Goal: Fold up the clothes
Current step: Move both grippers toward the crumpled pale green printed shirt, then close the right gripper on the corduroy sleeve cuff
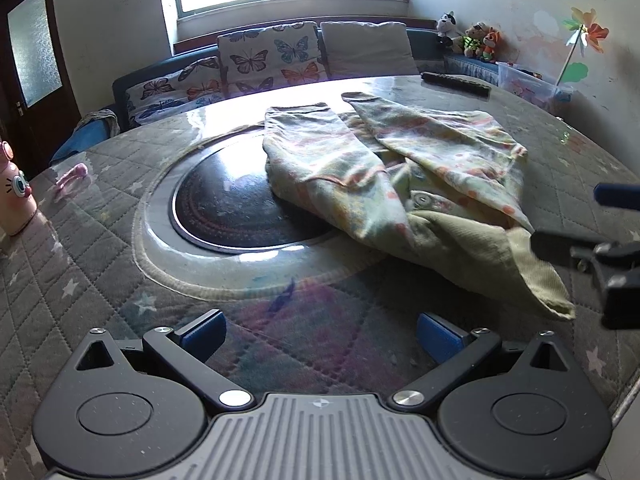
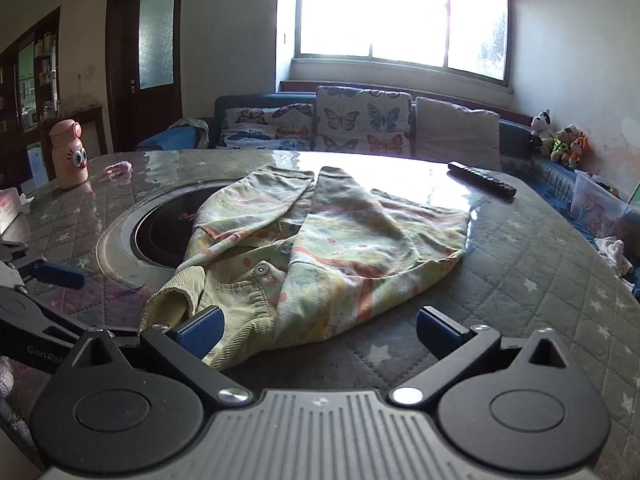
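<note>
A pale yellow child's garment [image 1: 400,184] with an orange and green print lies crumpled on the round table, both sleeves folded across its front. It also shows in the right wrist view [image 2: 320,256]. My left gripper [image 1: 320,336] is open and empty, over the table just short of the garment's ribbed hem. My right gripper [image 2: 320,332] is open and empty, its jaws either side of the garment's near edge. The right gripper also shows at the right edge of the left wrist view [image 1: 600,240].
The table [image 1: 80,280] has a quilted star cover under glass and a dark round hob [image 1: 240,204] in the middle. A remote control [image 2: 480,178] lies at the far right. A pink bottle [image 2: 68,152] stands at the far left. A sofa with butterfly cushions [image 2: 360,124] is behind.
</note>
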The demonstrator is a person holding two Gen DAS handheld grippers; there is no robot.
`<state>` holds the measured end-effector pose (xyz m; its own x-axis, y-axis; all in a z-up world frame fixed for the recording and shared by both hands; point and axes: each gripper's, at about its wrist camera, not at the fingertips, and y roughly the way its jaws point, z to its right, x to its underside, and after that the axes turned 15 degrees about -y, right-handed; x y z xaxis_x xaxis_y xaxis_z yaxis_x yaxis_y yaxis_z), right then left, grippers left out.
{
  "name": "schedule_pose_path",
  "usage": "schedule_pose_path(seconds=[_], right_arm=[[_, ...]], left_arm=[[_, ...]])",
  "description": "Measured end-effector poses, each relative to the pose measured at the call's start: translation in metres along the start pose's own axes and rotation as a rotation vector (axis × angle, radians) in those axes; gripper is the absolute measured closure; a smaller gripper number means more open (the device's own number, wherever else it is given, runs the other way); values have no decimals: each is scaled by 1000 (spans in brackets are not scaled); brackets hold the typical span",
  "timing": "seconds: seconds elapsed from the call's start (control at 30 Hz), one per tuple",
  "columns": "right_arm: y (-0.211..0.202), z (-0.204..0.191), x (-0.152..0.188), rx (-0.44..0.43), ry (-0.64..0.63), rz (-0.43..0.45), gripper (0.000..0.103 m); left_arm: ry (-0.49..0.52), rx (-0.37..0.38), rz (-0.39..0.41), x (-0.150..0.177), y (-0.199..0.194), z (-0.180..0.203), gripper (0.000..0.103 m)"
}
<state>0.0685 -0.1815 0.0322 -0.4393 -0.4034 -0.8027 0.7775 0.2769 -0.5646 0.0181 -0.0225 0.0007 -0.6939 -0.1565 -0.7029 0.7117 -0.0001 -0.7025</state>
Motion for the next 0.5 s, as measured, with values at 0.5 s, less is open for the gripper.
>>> schedule_pose_path(seconds=[0.5], right_arm=[[28, -7, 16, 1, -100, -106, 0]], left_arm=[[12, 13, 72, -42, 2, 9, 0]])
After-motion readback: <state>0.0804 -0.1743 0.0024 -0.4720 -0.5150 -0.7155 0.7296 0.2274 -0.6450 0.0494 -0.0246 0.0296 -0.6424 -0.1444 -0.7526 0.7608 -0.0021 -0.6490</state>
